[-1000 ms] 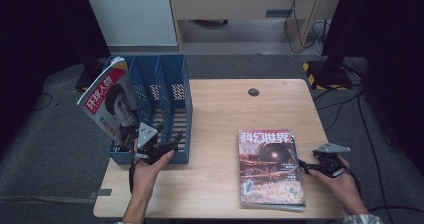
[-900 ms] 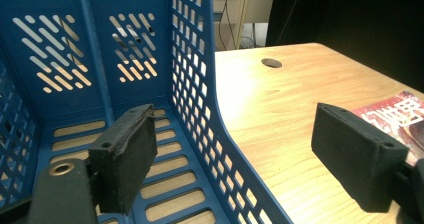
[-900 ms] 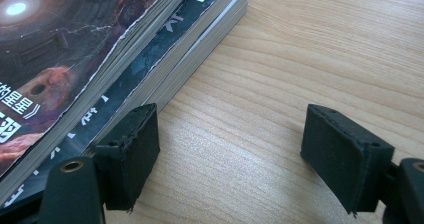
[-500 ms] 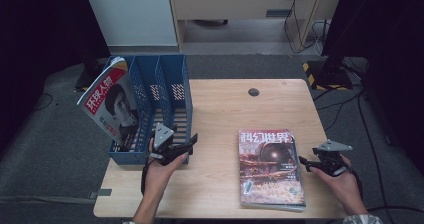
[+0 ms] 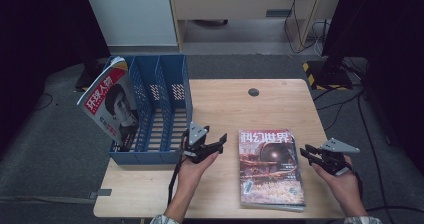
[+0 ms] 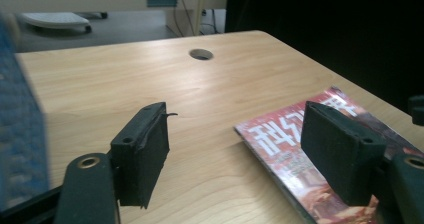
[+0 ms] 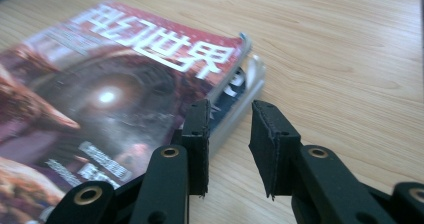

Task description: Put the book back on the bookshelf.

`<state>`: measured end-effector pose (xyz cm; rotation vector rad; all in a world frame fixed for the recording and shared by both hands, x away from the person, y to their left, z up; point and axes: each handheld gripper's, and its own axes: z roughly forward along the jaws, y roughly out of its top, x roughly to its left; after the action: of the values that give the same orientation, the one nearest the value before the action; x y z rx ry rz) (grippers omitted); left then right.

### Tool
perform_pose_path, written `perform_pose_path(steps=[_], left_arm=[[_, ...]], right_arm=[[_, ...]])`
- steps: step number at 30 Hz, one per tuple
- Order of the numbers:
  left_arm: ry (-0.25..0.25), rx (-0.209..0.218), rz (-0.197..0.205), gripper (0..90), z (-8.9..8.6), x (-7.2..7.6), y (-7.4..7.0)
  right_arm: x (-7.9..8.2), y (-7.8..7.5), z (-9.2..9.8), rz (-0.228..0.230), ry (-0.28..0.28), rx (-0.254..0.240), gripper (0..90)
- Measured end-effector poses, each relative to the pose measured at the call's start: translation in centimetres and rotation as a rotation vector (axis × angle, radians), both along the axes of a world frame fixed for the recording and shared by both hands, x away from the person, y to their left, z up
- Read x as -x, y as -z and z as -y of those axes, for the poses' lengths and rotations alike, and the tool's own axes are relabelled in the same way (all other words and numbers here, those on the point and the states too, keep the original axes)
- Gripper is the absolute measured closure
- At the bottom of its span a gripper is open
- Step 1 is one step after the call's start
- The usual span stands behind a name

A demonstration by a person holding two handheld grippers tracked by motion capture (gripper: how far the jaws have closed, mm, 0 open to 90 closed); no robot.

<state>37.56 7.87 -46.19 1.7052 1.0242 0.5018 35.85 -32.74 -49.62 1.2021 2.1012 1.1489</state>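
From above, the magazine stack (image 5: pixel 270 166) lies flat on the counter (image 5: pixel 235 104), near right. Left gripper (image 6: pixel 250 149) view: jaws wide apart, just easing inward, nothing between. Right gripper (image 7: pixel 227 144) view: jaws just narrowing, small empty gap beside the spine. Floppy, glossy covers, so I'd pinch the spine edge.

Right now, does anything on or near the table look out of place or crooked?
Yes. The magazine with a red cover in the blue file rack leans far out over the rack's left side instead of standing upright, so it looks askew. The stack of magazines on the table is slightly uneven, with lower copies poking out at the edge.
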Motion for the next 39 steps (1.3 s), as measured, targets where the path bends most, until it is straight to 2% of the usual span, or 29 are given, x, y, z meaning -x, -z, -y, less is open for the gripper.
perform_pose_path(steps=[1, 2, 3, 6, 9, 11, 12, 13, 17, 18, 20, 23, 24, 29, 32, 37, 39], left_arm=[[0.0, 0.0, 0.0, 27.6, 0.0, 0.0, 0.0], [0.019, -0.024, -0.006, 27.6, 0.8, 0.1, 0.5], [0.019, -0.024, -0.006, 27.7, 0.8, 0.1, 0.5], [0.037, -0.047, -0.037, 27.9, 2.1, 0.2, 1.6], [0.053, -0.061, -0.045, 28.5, 2.7, 0.2, 2.1], [0.063, -0.091, -0.05, 28.5, 3.4, 0.3, 2.6], [0.089, -0.094, -0.072, 28.2, 3.9, 0.3, 3.0], [0.092, -0.104, -0.085, 27.8, 4.2, 0.3, 3.3], [0.116, -0.124, -0.101, 26.0, 5.0, 0.7, 4.0], [0.128, -0.171, -0.094, 25.8, 5.5, 0.9, 4.5], [0.135, -0.172, -0.11, 24.5, 5.9, 0.9, 4.8], [0.133, -0.165, -0.099, 23.8, 6.0, 1.0, 4.7], [0.134, -0.174, -0.099, 23.8, 6.0, 1.0, 4.8], [0.133, -0.18, -0.12, 23.8, 6.1, 1.0, 5.5], [0.141, -0.155, -0.138, 23.5, 6.3, 1.1, 6.0], [0.149, -0.145, -0.142, 21.8, 6.2, 1.0, 6.1], [0.164, -0.127, -0.164, 19.8, 6.2, 0.8, 6.3]], right_arm=[[0.0, 0.0, 0.0, 0.0, 0.0, 0.0, 68.3], [-0.1, 0.0, -0.3, -0.006, -0.008, -0.015, 65.1], [-0.2, 0.1, -0.6, -0.014, -0.016, -0.019, 63.5], [-0.4, 0.4, -1.5, -0.036, -0.051, -0.024, 57.9], [-0.6, 0.6, -2.3, -0.057, -0.067, -0.025, 52.7], [-0.6, 0.8, -2.4, -0.06, -0.075, -0.023, 51.4], [-0.7, 1.0, -2.7, -0.076, -0.085, -0.021, 48.0], [-0.7, 1.1, -2.8, -0.083, -0.083, -0.022, 47.2], [-0.8, 1.3, -3.0, -0.101, -0.097, -0.02, 44.2], [-0.9, 1.4, -3.2, -0.108, -0.099, -0.013, 41.3], [-1.0, 1.6, -3.3, -0.115, -0.099, -0.022, 39.6], [-1.1, 1.8, -3.3, -0.121, -0.106, -0.04, 34.9], [-1.1, 1.8, -3.4, -0.12, -0.103, -0.045, 34.1], [-1.1, 1.9, -3.4, -0.116, -0.113, -0.039, 32.9], [-1.1, 1.9, -3.4, -0.113, -0.122, -0.034, 32.9], [-1.1, 1.9, -3.4, -0.112, -0.127, -0.033, 32.9], [-1.1, 1.9, -3.4, -0.112, -0.129, -0.033, 32.9]])
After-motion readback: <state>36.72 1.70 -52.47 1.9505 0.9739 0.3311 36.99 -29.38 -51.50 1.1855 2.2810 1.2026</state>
